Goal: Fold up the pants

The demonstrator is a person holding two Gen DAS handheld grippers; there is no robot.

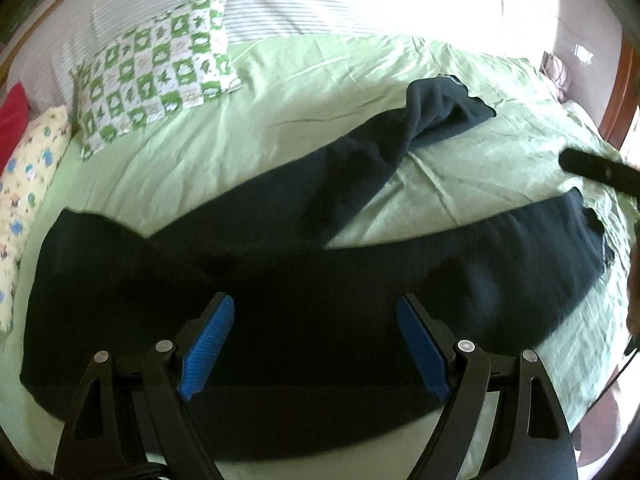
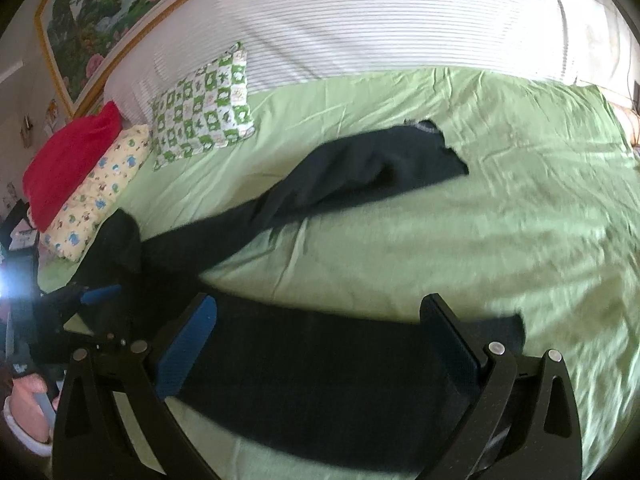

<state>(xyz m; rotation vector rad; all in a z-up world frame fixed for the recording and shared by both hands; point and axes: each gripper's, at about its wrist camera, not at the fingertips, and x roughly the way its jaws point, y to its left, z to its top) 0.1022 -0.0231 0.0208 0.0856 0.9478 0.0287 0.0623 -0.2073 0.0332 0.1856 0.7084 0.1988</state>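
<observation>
Dark navy pants (image 1: 280, 280) lie spread on the light green bed sheet (image 1: 280, 92), waist at the left, two legs running right and splayed apart. My left gripper (image 1: 316, 308) is open, hovering over the near part of the pants by the waist, holding nothing. My right gripper (image 2: 320, 312) is open above the near leg (image 2: 320, 372) close to its cuff, holding nothing. The far leg (image 2: 360, 176) lies twisted toward the back. One tip of the right gripper also shows in the left wrist view (image 1: 592, 170). The left gripper also shows in the right wrist view (image 2: 92, 300).
A green-and-white checked pillow (image 1: 160, 68) lies at the back left, with a yellow patterned pillow (image 2: 100, 192) and a red cushion (image 2: 72, 160) beside it. A white striped headboard (image 2: 360, 24) stands behind. A framed picture (image 2: 104, 12) hangs on the wall.
</observation>
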